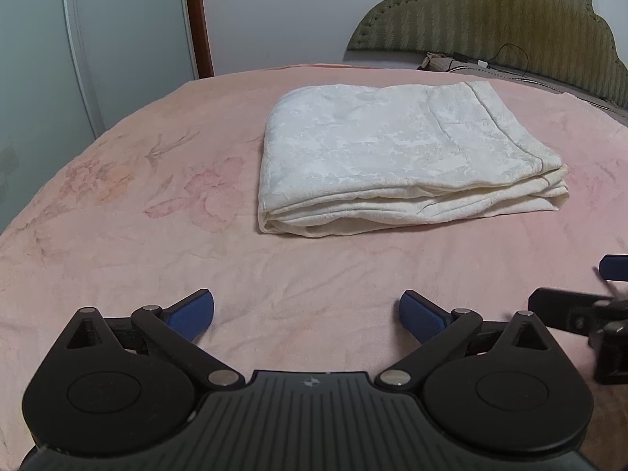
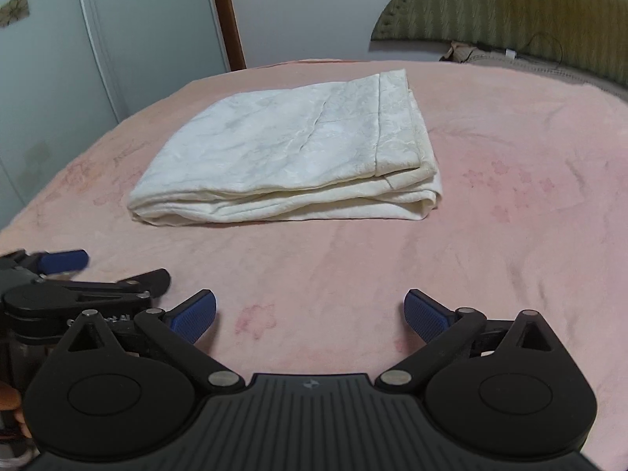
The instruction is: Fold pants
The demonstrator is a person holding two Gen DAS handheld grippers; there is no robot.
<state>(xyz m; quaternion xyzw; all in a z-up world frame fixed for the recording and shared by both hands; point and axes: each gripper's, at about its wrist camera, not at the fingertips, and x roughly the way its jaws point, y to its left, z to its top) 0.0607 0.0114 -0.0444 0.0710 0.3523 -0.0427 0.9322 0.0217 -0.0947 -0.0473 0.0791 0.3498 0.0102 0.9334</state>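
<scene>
Lying folded on the pink bedspread: one pair of cream-white pants, patterned weave, stacked in several flat layers into a neat rectangle, the folded edges facing the grippers.

Bedspread: pink, soft nap, faint floral print, a few shallow creases near the front.

Left gripper: black frame, blue ribbed pads, jaws spread wide apart with only bare bedspread between them. Pointing toward the pants from the near side, well apart from them, touching nothing.

Right gripper: same make, jaws likewise wide apart, nothing between the blue fingertips. Near side of the pants, clear of the cloth. In its view the left gripper shows just beside it at the left edge, blurred; part of a hand shows at the lower left.

Headboard: olive-green, padded, scalloped outline, standing at the far right end of the bed.

Cable: black, thin, looped at the foot of the headboard beside a small crumpled brownish item, too small to tell.

Wardrobe door: pale, glossy, flower motifs, left of a brown wooden door frame.
</scene>
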